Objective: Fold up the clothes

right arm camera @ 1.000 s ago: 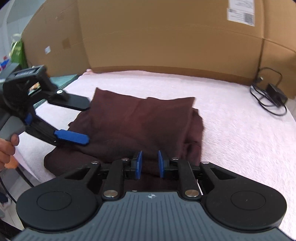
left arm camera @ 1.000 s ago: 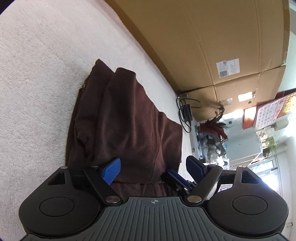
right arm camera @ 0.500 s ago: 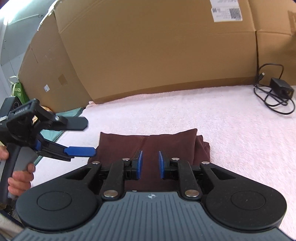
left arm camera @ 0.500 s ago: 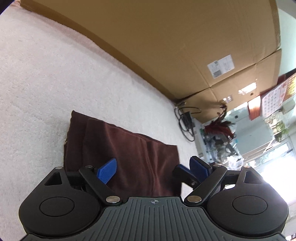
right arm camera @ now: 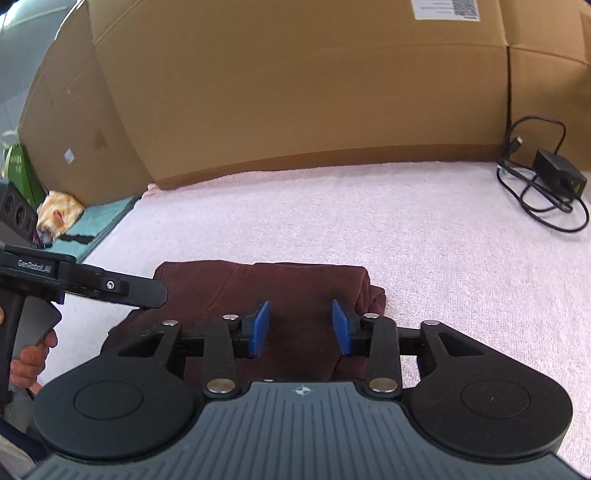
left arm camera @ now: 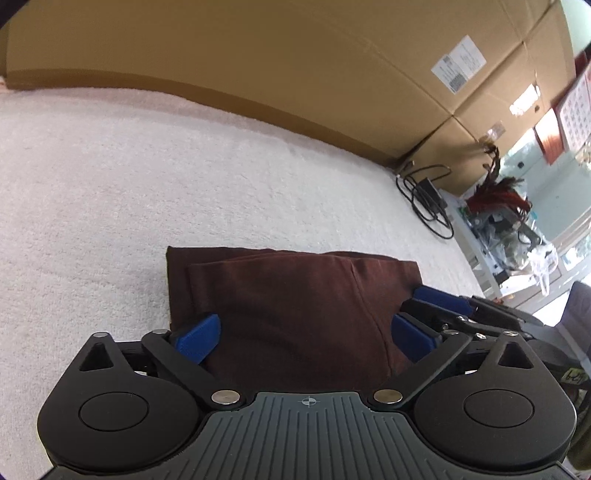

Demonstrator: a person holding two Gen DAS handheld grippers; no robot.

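Lying folded on the pale towel (right arm camera: 406, 229), the brown garment (right arm camera: 295, 288) sits at six o'clock, cardboard boxes (right arm camera: 295, 92) at twelve, closed. The left gripper (left arm camera: 306, 332) gapes at its widest and holds nothing. The right gripper (right arm camera: 301, 326), jaws just opening to half, hovers over the cloth, gripping nothing.

A makeshift data-recording corner in what looks like an office or storeroom: flattened cardboard boxes (right arm camera: 303, 92) bearing shipping labels (right arm camera: 447, 8) are walling in a table covered with a pale fleecy blanket (right arm camera: 406, 229). A power adapter with coiled cable (right arm camera: 546, 184) is lying on it, while a wall calendar (left arm camera: 574, 110) and cluttered shelf (left arm camera: 506, 236) are showing beyond.
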